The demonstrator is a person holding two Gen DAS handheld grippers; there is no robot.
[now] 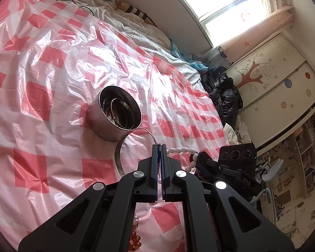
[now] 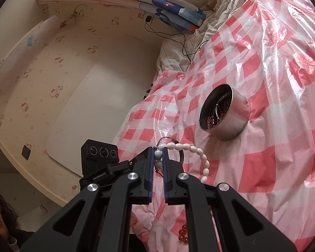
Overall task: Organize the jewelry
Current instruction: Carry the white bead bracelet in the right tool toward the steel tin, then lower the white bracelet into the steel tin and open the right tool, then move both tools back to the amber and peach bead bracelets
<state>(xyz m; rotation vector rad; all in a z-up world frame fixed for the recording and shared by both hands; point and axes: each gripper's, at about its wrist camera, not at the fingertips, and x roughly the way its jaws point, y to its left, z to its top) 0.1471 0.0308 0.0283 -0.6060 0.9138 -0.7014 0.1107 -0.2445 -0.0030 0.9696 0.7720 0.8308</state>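
Observation:
My left gripper (image 1: 159, 147) is shut on a silver bangle (image 1: 120, 147), held just in front of a round metal tin (image 1: 113, 115). The tin sits on the pink checked plastic sheet (image 1: 52, 84) and holds other bangles. My right gripper (image 2: 160, 150) is shut on a white bead bracelet (image 2: 196, 153), whose loop hangs to the right of the fingers. The tin (image 2: 224, 113) also shows in the right wrist view, ahead and to the right. The white beads (image 1: 178, 150) show in the left wrist view beside my left fingertips. Amber beads (image 1: 135, 240) lie on the sheet under the left gripper.
The sheet covers a bed. A black cable (image 2: 178, 40) and patterned bedding (image 2: 174, 14) lie at its head. Dark clothes (image 1: 222, 94) are piled past the bed's far side by a painted wardrobe (image 1: 279, 84). More amber beads (image 2: 183, 234) lie under the right gripper.

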